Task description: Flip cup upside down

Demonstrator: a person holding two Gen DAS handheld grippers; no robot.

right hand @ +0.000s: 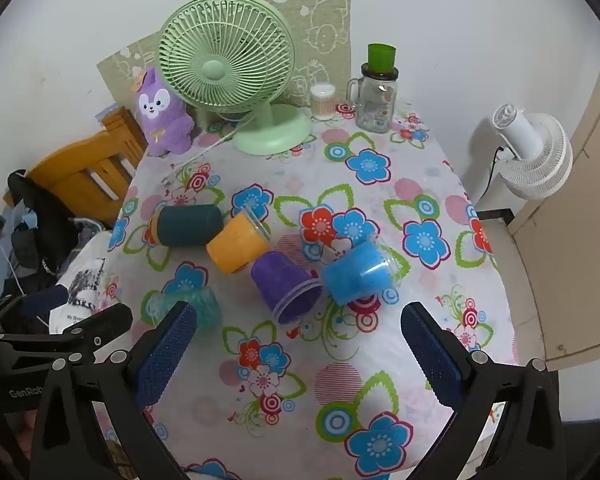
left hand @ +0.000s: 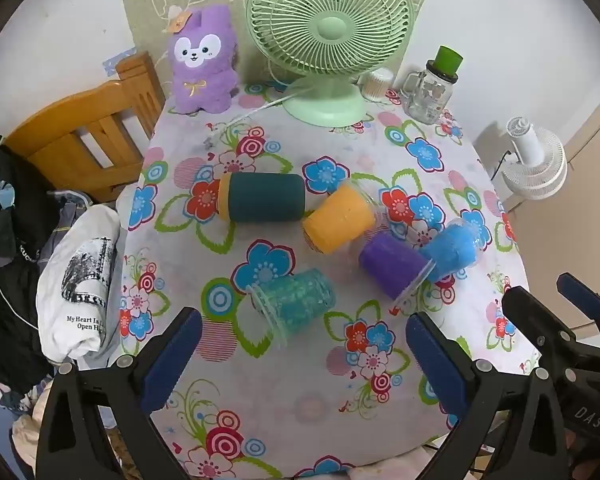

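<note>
Five cups lie on their sides mid-table, none gripped.
Dark teal cup (left hand: 264, 197), orange cup (left hand: 340, 216), purple cup (left hand: 392, 264), blue cup (left hand: 456, 248) and a clear teal cup (left hand: 296, 300) lie on the flowered table (left hand: 300, 392). Left tongs (left hand: 304, 354) and right tongs (right hand: 298, 354) hang apart, empty, over the near edge. Green fan (left hand: 328, 36), purple plush (left hand: 202, 64) and glass jar (left hand: 430, 88) at the back.

Home room: floral-clothed table (left hand: 308, 392), plush toy (left hand: 202, 62), desk fan (left hand: 328, 36).
</note>
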